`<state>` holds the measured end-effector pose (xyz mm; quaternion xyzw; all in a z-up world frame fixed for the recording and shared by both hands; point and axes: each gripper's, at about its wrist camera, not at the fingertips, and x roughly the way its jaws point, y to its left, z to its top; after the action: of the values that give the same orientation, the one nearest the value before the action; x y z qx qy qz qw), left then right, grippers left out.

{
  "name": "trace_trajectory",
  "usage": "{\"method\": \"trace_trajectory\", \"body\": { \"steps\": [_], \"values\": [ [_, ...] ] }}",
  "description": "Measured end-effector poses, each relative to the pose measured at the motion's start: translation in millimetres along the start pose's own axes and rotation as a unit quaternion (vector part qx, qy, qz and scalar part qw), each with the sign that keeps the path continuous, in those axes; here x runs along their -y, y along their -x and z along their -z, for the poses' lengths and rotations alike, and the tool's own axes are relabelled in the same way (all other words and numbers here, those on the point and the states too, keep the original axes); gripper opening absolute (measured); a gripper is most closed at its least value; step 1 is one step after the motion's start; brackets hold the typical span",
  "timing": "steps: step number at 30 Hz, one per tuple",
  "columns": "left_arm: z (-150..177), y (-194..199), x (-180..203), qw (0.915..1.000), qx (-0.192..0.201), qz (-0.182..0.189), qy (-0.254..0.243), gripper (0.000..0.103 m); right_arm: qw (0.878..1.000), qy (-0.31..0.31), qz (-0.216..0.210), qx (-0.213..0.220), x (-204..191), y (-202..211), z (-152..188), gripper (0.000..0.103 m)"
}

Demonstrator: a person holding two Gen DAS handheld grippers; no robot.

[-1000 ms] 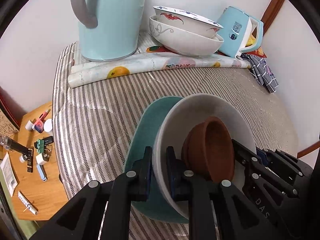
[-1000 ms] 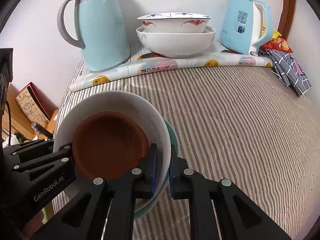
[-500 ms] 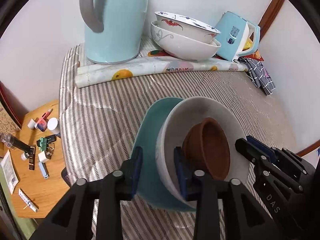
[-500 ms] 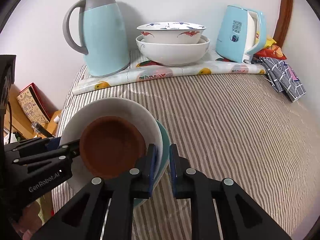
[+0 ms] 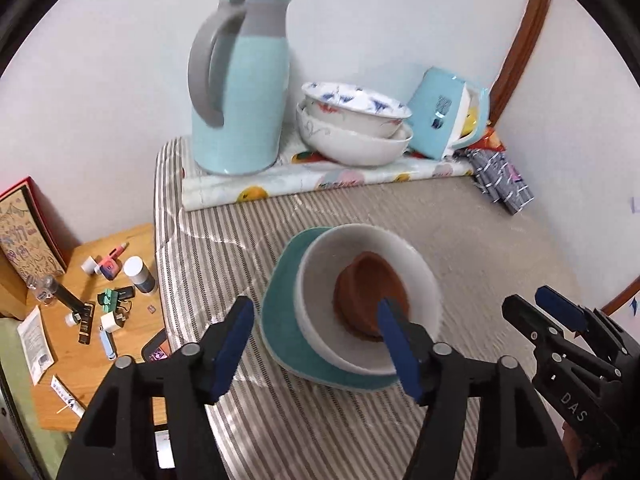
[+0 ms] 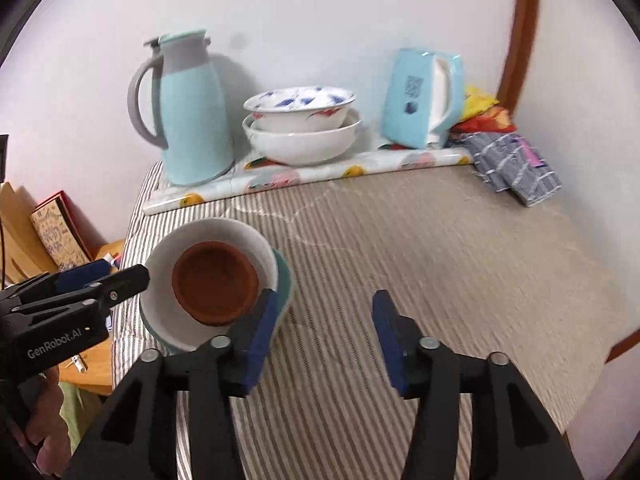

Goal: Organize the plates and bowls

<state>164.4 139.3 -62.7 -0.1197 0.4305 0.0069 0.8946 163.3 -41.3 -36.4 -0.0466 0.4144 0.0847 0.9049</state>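
Both pairs of your blue-padded fingers (image 5: 234, 340) have let go: left gripper (image 5: 316, 346) and right gripper (image 6: 324, 338) are opening, empty, and have pulled back. So your stack looks placed: teal plate (image 5: 280, 332), white bowl (image 5: 320, 276), brown bowl (image 5: 370, 290), mid-frame, beyond your fingertips.

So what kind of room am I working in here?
Most likely a lived-in home corner, not a lab: a pale blue thermos jug and stacked white patterned china bowls stand on a striped tablecloth against the wall, beside a cluttered low wooden side table.
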Motion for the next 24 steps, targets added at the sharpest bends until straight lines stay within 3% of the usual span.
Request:
{"method": "trace_trajectory", "body": {
  "steps": [10, 14, 18, 20, 24],
  "values": [
    [23, 60, 42, 0.9977, 0.063, -0.007, -0.023, 0.077, 0.998, -0.052, 0.016, 0.02, 38, 63, 31, 0.055],
    [32, 82, 53, 0.9962, 0.081, -0.014, -0.026, 0.084, 0.996, -0.074, 0.034, 0.046, 53, 95, 49, 0.079],
    [42, 100, 62, 0.9954, 0.09, -0.021, -0.028, 0.086, 0.994, -0.079, 0.053, 0.063, 60, 123, 63, 0.084],
    [49, 110, 67, 0.9948, 0.095, -0.014, -0.034, 0.087, 0.992, -0.081, 0.061, 0.073, 61, 137, 71, 0.092],
    [66, 128, 80, 0.9939, 0.096, 0.005, -0.054, 0.088, 0.99, -0.081, 0.079, 0.082, 62, 161, 87, 0.097]
  ]
}}
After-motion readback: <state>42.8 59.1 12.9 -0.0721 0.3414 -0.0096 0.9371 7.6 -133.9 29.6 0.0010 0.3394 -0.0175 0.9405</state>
